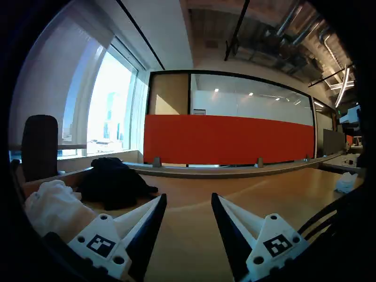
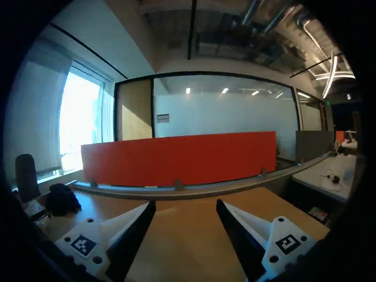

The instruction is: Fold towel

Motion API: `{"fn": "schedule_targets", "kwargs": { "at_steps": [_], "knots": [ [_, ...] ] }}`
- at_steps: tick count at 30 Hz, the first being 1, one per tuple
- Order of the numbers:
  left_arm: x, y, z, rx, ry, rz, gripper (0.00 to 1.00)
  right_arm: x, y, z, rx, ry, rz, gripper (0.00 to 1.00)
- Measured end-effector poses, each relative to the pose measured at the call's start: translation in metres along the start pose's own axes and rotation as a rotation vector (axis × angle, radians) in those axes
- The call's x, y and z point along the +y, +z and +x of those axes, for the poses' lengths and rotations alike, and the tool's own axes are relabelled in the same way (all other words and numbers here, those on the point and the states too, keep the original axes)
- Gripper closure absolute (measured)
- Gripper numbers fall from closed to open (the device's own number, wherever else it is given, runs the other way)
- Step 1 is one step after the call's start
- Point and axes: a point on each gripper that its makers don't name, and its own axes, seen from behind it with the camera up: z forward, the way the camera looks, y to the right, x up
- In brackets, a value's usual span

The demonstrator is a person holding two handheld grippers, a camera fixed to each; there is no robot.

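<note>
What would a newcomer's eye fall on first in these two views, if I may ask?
A broad orange screen behind the wooden desk dominates, beside a bright window at left. On the desk's left lie a black cloth heap and a white towel.

In the left gripper view a crumpled white towel [image 1: 56, 207] lies at the left of the long wooden desk [image 1: 263, 185], a heaped black cloth [image 1: 113, 181] just behind it. A wide orange partition panel [image 1: 225, 138] stands along the desk's far edge; a small crumpled white cloth [image 1: 347, 182] lies far right.
</note>
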Motion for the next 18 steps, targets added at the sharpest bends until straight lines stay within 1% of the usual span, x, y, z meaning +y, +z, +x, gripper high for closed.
{"fn": "schedule_targets", "kwargs": {
  "at_steps": [3, 6, 9, 18],
  "knots": [
    [0.000, 0.002, -0.004, -0.011, 0.006, -0.002, 0.31, 0.001, 0.000, -0.001, 0.000, 0.002, 0.002, 0.01],
    [0.000, 0.003, -0.008, -0.023, 0.023, -0.001, 0.31, 0.002, 0.000, -0.003, 0.000, 0.003, 0.004, 0.01],
    [0.003, 0.003, -0.009, -0.028, 0.041, -0.005, 0.31, 0.004, 0.001, -0.005, -0.001, -0.006, 0.004, 0.01],
    [0.004, 0.004, -0.009, -0.030, 0.041, -0.010, 0.31, 0.011, 0.012, -0.010, 0.011, -0.039, 0.007, 0.01]
  ]
}}
